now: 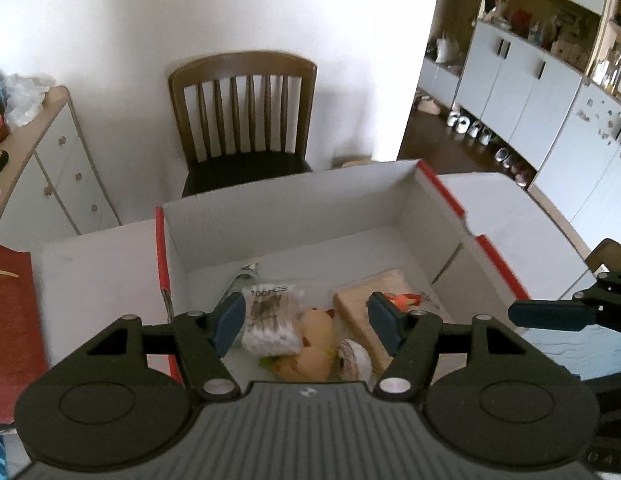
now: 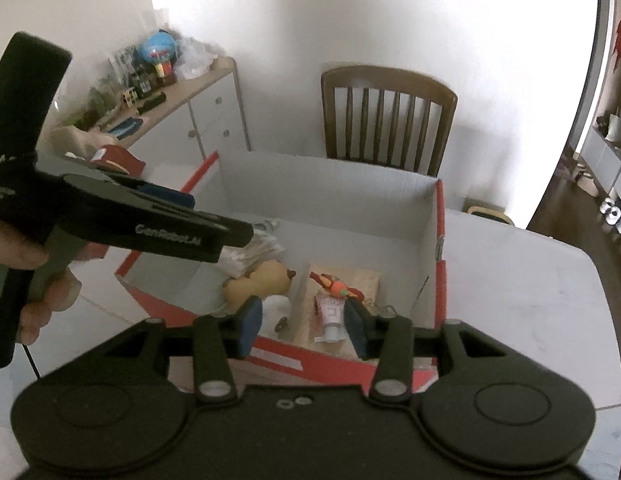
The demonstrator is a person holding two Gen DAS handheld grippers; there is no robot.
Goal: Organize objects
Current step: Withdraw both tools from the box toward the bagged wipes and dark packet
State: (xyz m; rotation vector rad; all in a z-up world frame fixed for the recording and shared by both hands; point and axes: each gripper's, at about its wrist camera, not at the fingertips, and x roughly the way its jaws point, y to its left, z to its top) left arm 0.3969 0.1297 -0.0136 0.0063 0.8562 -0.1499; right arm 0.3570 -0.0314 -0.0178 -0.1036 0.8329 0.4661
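Left wrist view looks down into a white cardboard box (image 1: 294, 216) with red edges, standing on a pale tabletop (image 1: 522, 216) in the middle of the frame. The left gripper (image 1: 307, 322) hangs over the box's near end with its blue-padded fingers (image 1: 230, 322) well apart and nothing between them. Below them, in the lower middle of the frame, lie a clear bag of cotton swabs (image 1: 272, 320), a tan plush toy (image 1: 316, 340), a small round white item (image 1: 352, 360) and a flat beige packet (image 1: 364, 312) with an orange carrot-shaped charm (image 1: 404, 300) on it. A small glass bottle (image 1: 242, 280) lies just behind the swabs. A wooden chair (image 1: 242, 116) stands against the wall at the upper middle, and a white drawer cabinet (image 1: 58, 168) sits at the left edge.

From the right wrist view, the right gripper (image 2: 304, 330) hovers over the box's near red wall (image 2: 310, 364), its fingers (image 2: 248, 330) parted and empty. Past them, at centre frame, a white tube (image 2: 330, 316) lies on the beige packet beside the carrot charm, with the plush toy to its left. A person's hand (image 2: 34, 276) at the left edge holds the other gripper's handle, whose black body reaches across the upper left of the box.
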